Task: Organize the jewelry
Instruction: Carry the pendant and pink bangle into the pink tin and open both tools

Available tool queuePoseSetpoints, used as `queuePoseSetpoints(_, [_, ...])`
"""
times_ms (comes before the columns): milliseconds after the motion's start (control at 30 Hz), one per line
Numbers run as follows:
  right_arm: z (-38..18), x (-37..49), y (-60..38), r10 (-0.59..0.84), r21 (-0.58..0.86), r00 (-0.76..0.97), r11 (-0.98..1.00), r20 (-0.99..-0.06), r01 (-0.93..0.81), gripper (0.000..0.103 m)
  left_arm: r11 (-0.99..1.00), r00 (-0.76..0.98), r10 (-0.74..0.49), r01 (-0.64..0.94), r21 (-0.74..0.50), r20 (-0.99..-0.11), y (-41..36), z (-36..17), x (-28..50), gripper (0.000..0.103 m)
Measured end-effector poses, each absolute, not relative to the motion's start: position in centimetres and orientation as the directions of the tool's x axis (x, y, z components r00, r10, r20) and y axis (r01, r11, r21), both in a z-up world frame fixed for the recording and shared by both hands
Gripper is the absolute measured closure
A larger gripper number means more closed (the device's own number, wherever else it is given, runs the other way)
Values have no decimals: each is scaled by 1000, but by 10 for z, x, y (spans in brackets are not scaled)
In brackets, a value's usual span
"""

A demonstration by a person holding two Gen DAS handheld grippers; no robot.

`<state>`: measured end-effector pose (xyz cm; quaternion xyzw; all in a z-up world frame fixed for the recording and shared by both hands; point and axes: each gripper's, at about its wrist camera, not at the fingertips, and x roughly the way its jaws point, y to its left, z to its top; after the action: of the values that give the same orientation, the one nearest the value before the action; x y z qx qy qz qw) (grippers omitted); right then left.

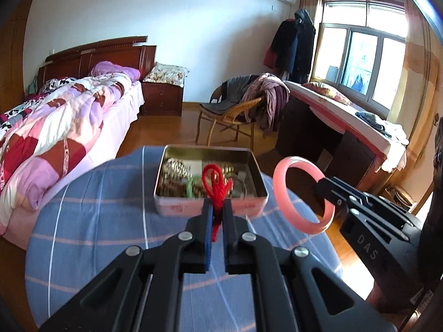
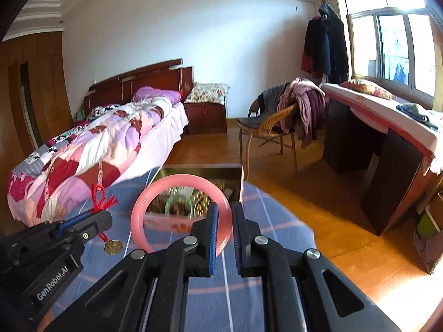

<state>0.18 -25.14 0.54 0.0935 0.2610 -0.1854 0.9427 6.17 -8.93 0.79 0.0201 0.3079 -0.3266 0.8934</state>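
While the left gripper (image 1: 217, 207) pinches a red cord (image 1: 216, 182), the right gripper (image 2: 225, 215) clamps a pink bangle (image 2: 181, 213) beside it. Only the right view shows the brass charm (image 2: 111, 247) hanging below the cord. Just ahead sits the open tin (image 1: 210, 207) of jewelry.
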Motion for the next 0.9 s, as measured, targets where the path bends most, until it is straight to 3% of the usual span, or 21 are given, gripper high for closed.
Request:
queuePoseSetpoints(300, [14, 52, -278, -366, 50, 787, 893, -496, 447, 94, 792, 621, -565, 593, -145, -543, -112, 10, 101, 96])
queuePoseSetpoints(900, [-60, 163, -324, -388, -1, 662, 864, -641, 504, 93, 805, 563, -522, 573, -153, -640, -169, -36, 181, 96])
